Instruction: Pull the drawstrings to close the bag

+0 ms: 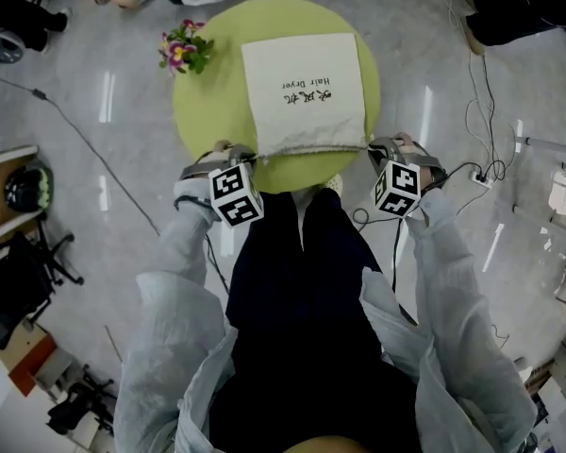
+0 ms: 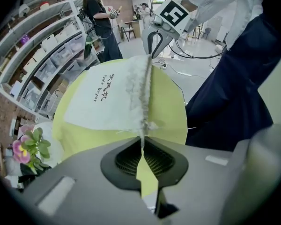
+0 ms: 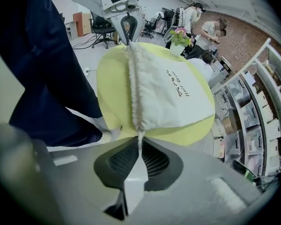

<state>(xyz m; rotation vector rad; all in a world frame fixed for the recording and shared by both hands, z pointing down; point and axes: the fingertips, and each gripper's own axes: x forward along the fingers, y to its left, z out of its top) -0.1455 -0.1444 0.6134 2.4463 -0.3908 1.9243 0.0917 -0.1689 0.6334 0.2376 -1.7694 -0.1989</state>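
A white cloth bag (image 1: pixel 302 88) with black print lies flat on a round yellow-green table (image 1: pixel 200 111), its gathered hem (image 1: pixel 311 146) toward me. My left gripper (image 1: pixel 248 156) is at the hem's left end and my right gripper (image 1: pixel 373 146) at its right end. In the left gripper view the left gripper (image 2: pixel 141 142) is shut on the left drawstring (image 2: pixel 142 134), which comes straight out of the ruffled hem (image 2: pixel 143 90). In the right gripper view the right gripper (image 3: pixel 140 144) is likewise shut on the right drawstring (image 3: pixel 140 136) below the bag (image 3: pixel 173 95).
A small pot of flowers (image 1: pixel 184 48) stands at the table's far left edge. Cables (image 1: pixel 476 173) trail over the floor on the right. Shelving (image 2: pixel 42 55) and other people (image 2: pixel 100 25) are in the background. My dark trousers (image 1: pixel 297 281) are close against the table's near edge.
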